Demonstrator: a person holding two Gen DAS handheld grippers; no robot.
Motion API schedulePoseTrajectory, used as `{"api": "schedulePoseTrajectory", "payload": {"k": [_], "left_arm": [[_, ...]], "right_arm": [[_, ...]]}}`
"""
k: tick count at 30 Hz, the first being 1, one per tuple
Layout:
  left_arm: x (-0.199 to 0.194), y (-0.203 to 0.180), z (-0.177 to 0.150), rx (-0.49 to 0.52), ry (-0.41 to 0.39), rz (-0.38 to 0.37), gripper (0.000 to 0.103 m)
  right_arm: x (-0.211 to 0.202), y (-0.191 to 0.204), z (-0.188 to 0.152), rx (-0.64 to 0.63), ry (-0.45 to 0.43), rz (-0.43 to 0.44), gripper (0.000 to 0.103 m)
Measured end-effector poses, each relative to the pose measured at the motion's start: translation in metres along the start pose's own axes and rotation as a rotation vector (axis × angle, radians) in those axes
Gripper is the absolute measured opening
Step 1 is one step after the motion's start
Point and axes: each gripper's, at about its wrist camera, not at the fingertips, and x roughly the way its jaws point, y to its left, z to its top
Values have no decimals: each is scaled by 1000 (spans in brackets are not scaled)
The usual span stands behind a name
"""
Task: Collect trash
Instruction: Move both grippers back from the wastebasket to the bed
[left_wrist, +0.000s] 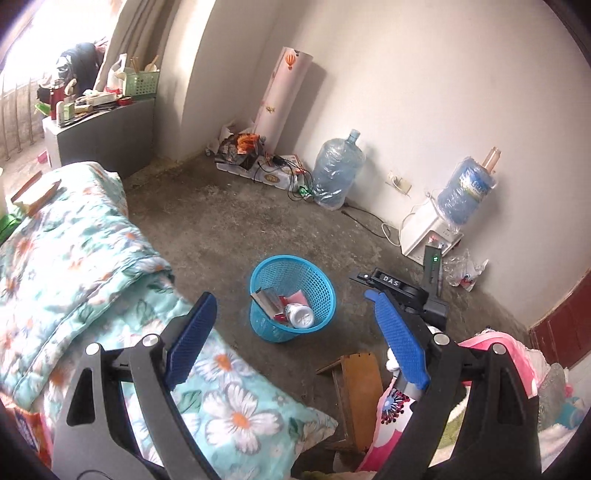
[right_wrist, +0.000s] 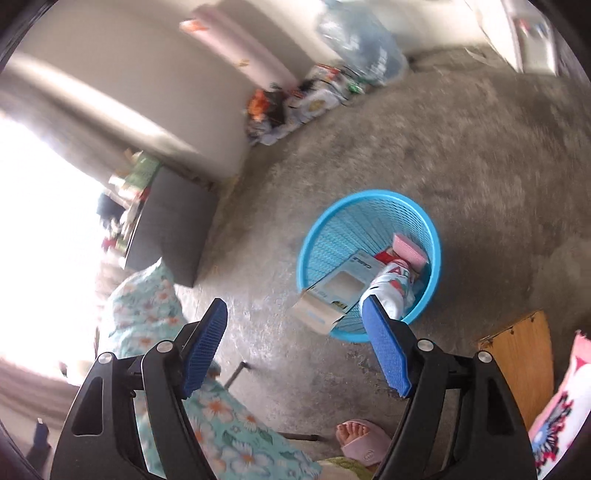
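Note:
A blue mesh waste basket (left_wrist: 266, 273) stands on the concrete floor; it also shows in the right wrist view (right_wrist: 321, 229). Inside lie a flattened cardboard box (right_wrist: 332, 291), a white bottle (left_wrist: 301, 315) and a pink packet (right_wrist: 408, 249). My left gripper (left_wrist: 291, 328) is open and empty, held above the bed edge, short of the basket. My right gripper (right_wrist: 295, 332) is open and empty, just above and in front of the basket rim. The right gripper's body (left_wrist: 399, 291) shows in the left wrist view, right of the basket.
A floral quilt (left_wrist: 74, 266) covers the bed at left. A wooden stool (right_wrist: 517, 362) and pink cushion (left_wrist: 391, 417) sit at right. Water jugs (left_wrist: 338, 170), a dispenser (left_wrist: 428, 232), clutter (left_wrist: 258, 158) and a rolled mat (left_wrist: 284, 92) line the wall. A slippered foot (right_wrist: 358, 437) is below.

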Motion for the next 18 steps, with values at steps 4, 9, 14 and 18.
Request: {"api": "schedulePoseTrajectory", "payload": {"k": [4,9,14,18], "left_arm": [[-55,23,-23,-18,-43,72,83],[-143,58,-50,-93,-181,205,83],[-232,93,-87,-189,-338,412,88],[-279,124,-119,-300,-385,511,88]], "right_arm": [[-46,71,-28,-229,-83,-1,84],[-91,140,-67,-442,-185,22,96],[-108,189,-110,-610,-172,79,96],[-118,229,-139,-670,-81,252,96]]}}
